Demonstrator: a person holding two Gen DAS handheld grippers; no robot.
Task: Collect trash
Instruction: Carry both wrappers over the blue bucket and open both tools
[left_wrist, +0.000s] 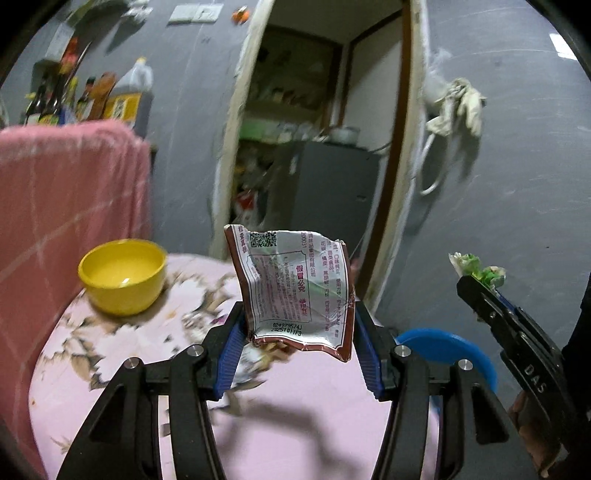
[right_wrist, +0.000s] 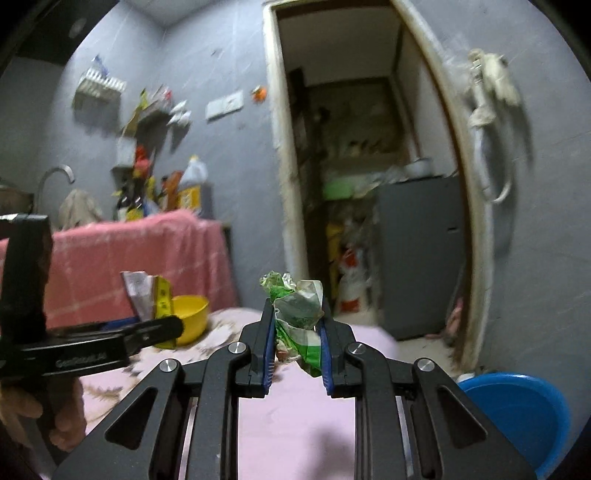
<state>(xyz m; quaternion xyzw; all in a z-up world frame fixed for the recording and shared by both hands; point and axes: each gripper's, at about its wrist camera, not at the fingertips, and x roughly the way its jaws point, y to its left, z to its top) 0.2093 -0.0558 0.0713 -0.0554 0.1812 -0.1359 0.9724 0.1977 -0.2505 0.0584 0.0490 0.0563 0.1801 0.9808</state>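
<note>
Trash: left gripper (left_wrist: 299, 325) clamps printed packet (left_wrist: 299, 291), right gripper (right_wrist: 297, 332) green wrapper (right_wrist: 297, 314)

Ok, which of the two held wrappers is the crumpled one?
The green plastic wrapper in the right gripper; the maroon-edged printed packet in the left gripper is nearly flat.

Upright torn packet (left_wrist: 295, 291); crumpled green wrapper (right_wrist: 297, 317)

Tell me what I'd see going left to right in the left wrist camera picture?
Pink towel → yellow bowl → printed wrapper held in the left tool → blue basin → right tool pinching a crumpled green wrapper.
</note>
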